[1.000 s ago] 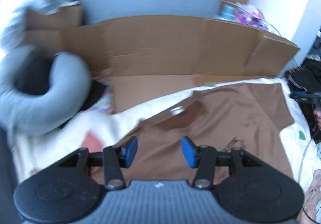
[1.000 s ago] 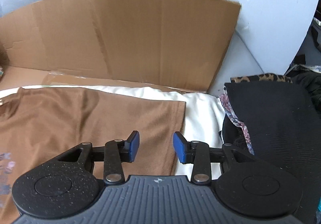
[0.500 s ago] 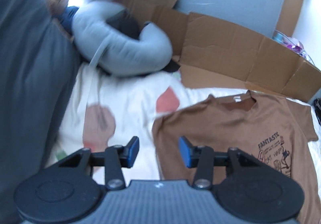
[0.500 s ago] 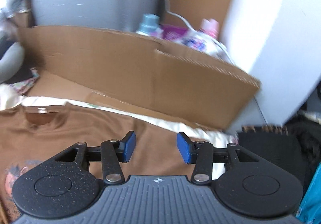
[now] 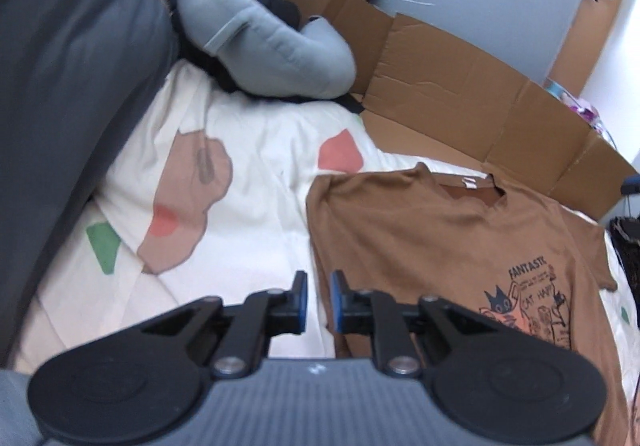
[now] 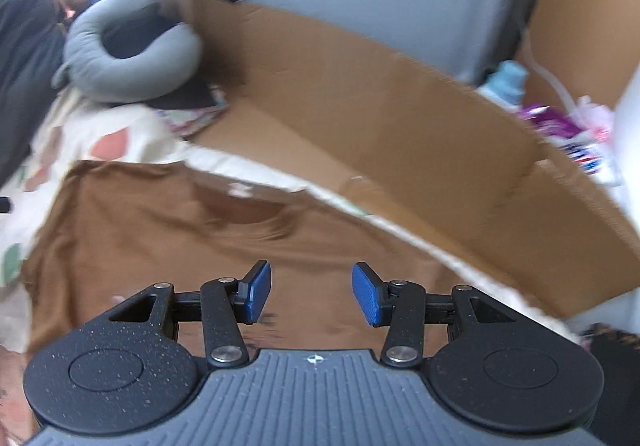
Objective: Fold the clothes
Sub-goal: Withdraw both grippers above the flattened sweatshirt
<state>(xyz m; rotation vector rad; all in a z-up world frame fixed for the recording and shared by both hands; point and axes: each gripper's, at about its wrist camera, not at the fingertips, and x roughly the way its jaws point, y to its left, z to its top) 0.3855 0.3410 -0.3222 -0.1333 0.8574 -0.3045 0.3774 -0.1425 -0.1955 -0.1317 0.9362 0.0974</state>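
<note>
Brown T-shirt (image 5: 460, 246) lies flat, print up, on the patterned bedding (image 5: 248, 174), collar toward the cardboard (image 5: 460, 86). Left gripper (image 5: 318, 300), narrowly parted, empty, sits at its left edge; right gripper (image 6: 311, 294) (spread wide, empty) hovers mid-chest

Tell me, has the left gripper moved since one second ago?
Yes. The left gripper swung to its left: it was over the brown T-shirt, now at the shirt's left edge, and the grey pillow is fully visible.
</note>
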